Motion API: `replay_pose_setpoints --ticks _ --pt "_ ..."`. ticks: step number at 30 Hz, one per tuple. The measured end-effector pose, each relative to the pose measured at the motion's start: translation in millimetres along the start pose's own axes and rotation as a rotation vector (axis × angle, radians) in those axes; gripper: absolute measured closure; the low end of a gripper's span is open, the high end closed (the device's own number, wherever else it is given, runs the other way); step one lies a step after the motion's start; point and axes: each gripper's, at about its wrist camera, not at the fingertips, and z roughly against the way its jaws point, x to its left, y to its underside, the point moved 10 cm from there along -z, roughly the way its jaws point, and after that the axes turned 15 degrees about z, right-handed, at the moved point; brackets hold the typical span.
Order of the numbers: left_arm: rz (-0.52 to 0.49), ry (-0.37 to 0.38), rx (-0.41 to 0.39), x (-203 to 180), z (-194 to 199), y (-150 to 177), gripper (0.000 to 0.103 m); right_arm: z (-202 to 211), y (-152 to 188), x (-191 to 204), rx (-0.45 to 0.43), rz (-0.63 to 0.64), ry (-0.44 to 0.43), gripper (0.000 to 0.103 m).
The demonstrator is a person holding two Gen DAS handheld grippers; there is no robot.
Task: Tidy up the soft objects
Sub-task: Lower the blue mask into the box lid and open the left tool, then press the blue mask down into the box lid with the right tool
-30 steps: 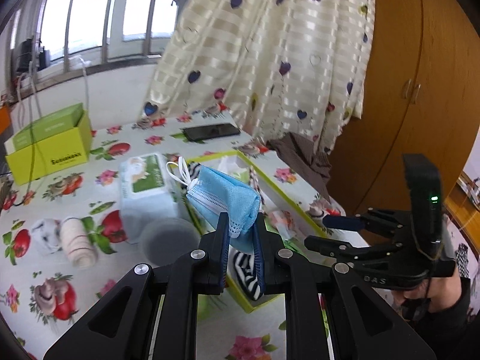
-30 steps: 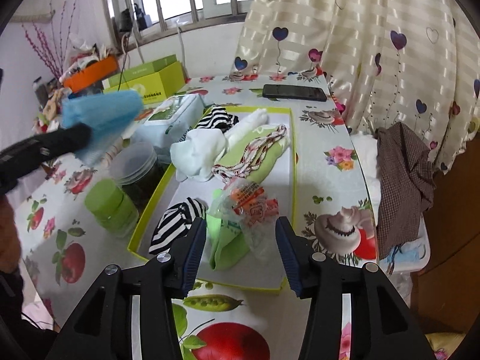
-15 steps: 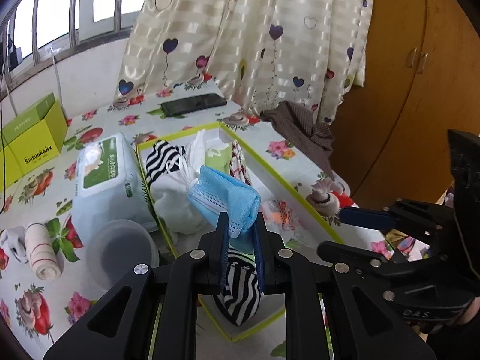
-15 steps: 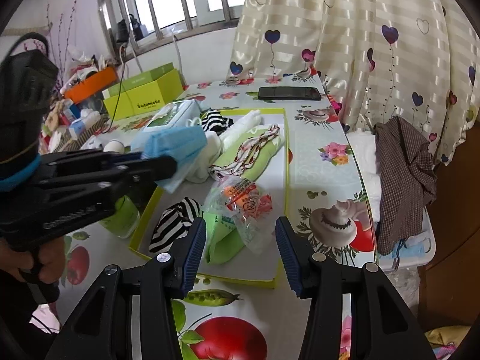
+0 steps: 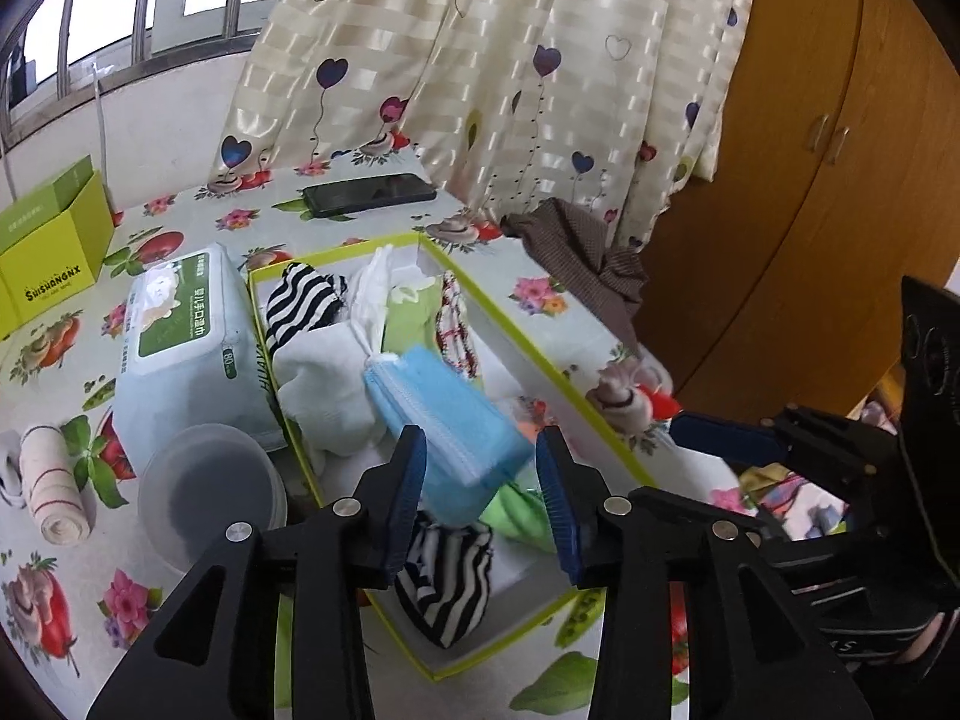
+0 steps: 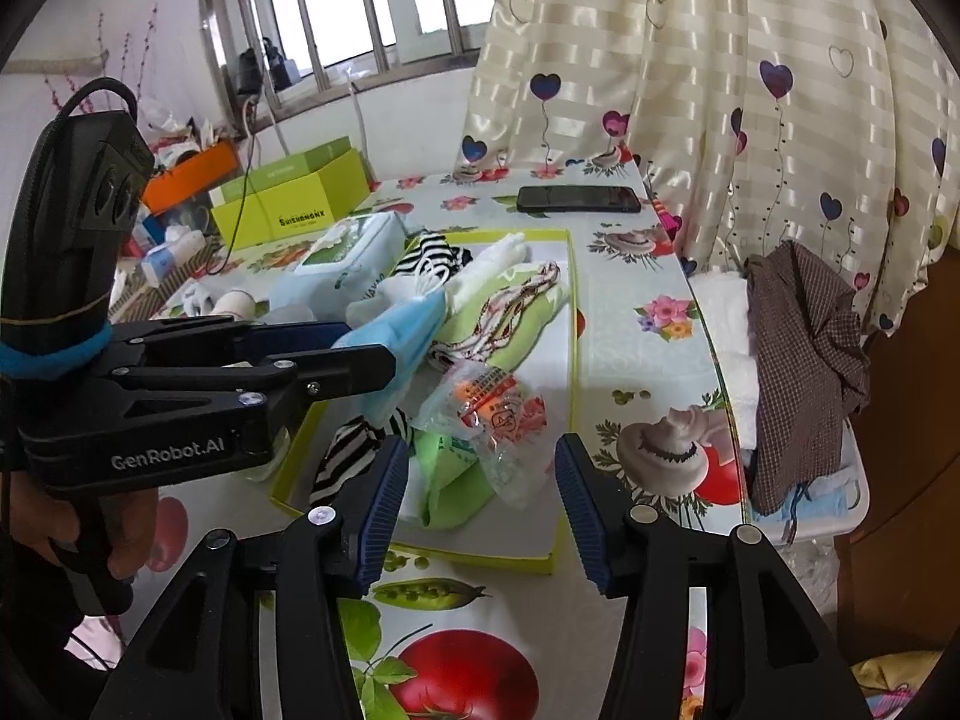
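A folded blue face mask hangs over the lime-rimmed white tray, between the fingers of my left gripper. Its jaws are opening and the pads stand clear of the mask on both sides. In the tray lie striped socks, a white cloth, green cloths and a clear plastic packet. My right gripper is open at the tray's near edge with nothing between its fingers; the packet lies just beyond the tips. The right wrist view shows the left gripper from the side, with a hand on its handle.
Left of the tray sit a wet-wipes pack, a clear round tub and a rolled bandage. A phone and a lime box are farther back. A brown checked cloth drapes at the table's right edge, beside the curtain.
The left gripper carried the blue mask over the tray and lowered a little, then its jaws spread apart and let go of the mask. The right gripper stayed in place.
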Motion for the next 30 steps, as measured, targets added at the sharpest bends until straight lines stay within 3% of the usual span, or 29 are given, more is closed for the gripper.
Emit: replay_pose_setpoints --ticks 10,19,20,22,24,30 --pt "0.013 0.037 -0.025 1.7 23.2 5.2 0.063 7.4 -4.0 0.0 -0.017 -0.013 0.008 0.052" --pt "0.051 0.036 -0.103 16.2 61.7 3.4 0.063 18.3 -20.2 8.2 -0.084 -0.022 -0.005 0.052" --pt "0.059 0.030 -0.114 19.6 66.2 2.4 0.063 16.9 -23.2 9.7 -0.091 -0.017 -0.005 0.054" --pt "0.075 0.026 -0.134 25.8 75.3 0.7 0.063 8.4 -27.7 12.4 -0.082 -0.008 -0.012 0.077" --pt "0.085 0.020 -0.149 31.7 82.2 -0.4 0.063 -4.9 -33.4 17.8 -0.072 0.010 -0.027 0.087" --pt "0.119 -0.014 -0.175 53.3 96.0 -0.8 0.063 -53.6 -39.8 32.0 0.013 0.061 -0.060 0.088"
